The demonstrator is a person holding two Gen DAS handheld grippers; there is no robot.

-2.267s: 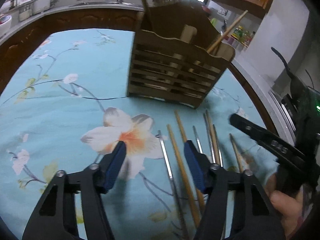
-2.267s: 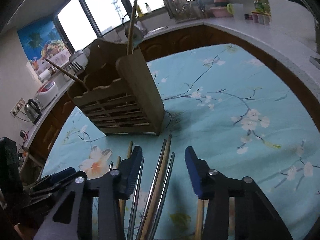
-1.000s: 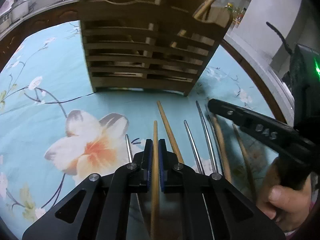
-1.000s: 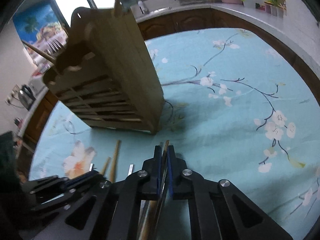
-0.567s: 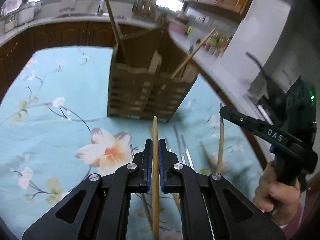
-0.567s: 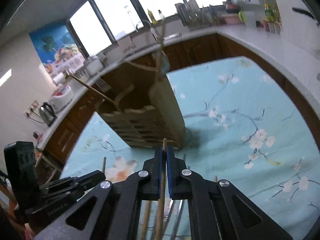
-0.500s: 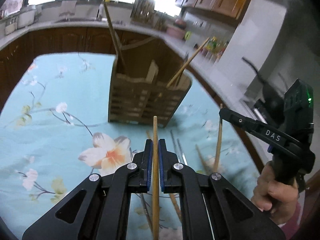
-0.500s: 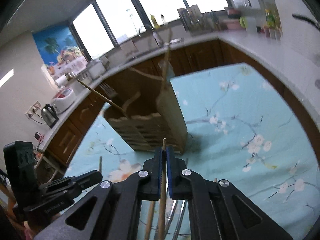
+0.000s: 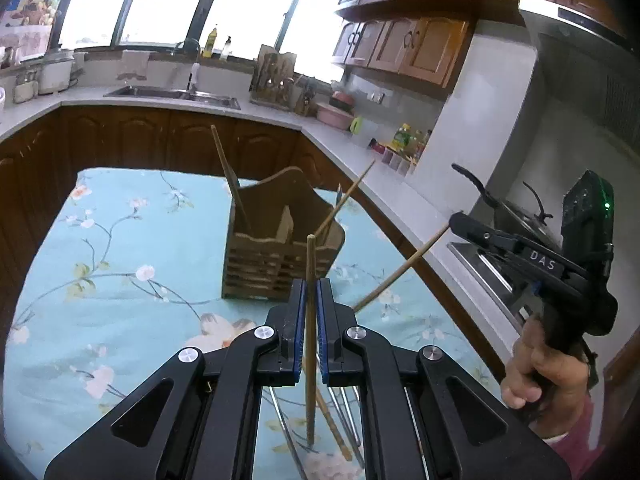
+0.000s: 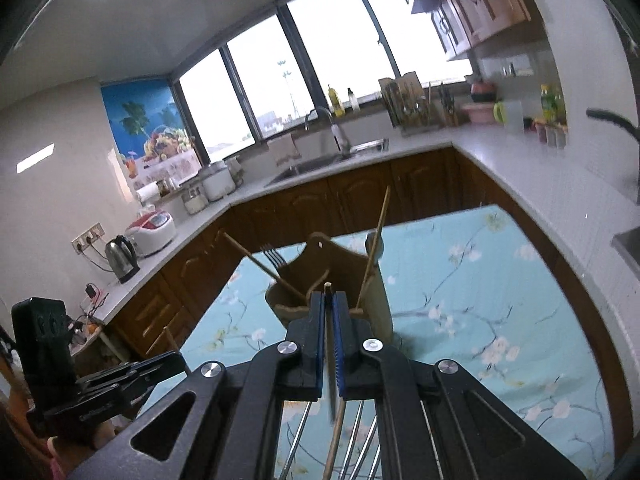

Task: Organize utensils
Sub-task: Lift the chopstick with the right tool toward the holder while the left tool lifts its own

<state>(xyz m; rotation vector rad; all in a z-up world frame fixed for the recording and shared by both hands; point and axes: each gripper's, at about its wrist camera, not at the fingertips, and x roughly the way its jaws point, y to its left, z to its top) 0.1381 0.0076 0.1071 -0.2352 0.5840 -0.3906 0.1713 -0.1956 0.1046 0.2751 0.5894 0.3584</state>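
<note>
Holder (image 9: 280, 256) of slatted wood stands at my 12 o'clock on the table (image 9: 120, 280), chopsticks and a fork (image 10: 272, 258) inside; my left gripper (image 9: 310, 322) and right gripper (image 10: 329, 330) each pinch one wooden chopstick (image 9: 310, 264).

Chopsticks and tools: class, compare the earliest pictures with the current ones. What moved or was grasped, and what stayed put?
Both tools were open above the chopsticks lying on the cloth. Each closed on one and lifted it: the left tool now holds a wooden chopstick, the right tool another chopstick, both raised clear of the cloth. The wooden holder, the sticks in it and the remaining utensils on the cloth stayed in place.
</note>
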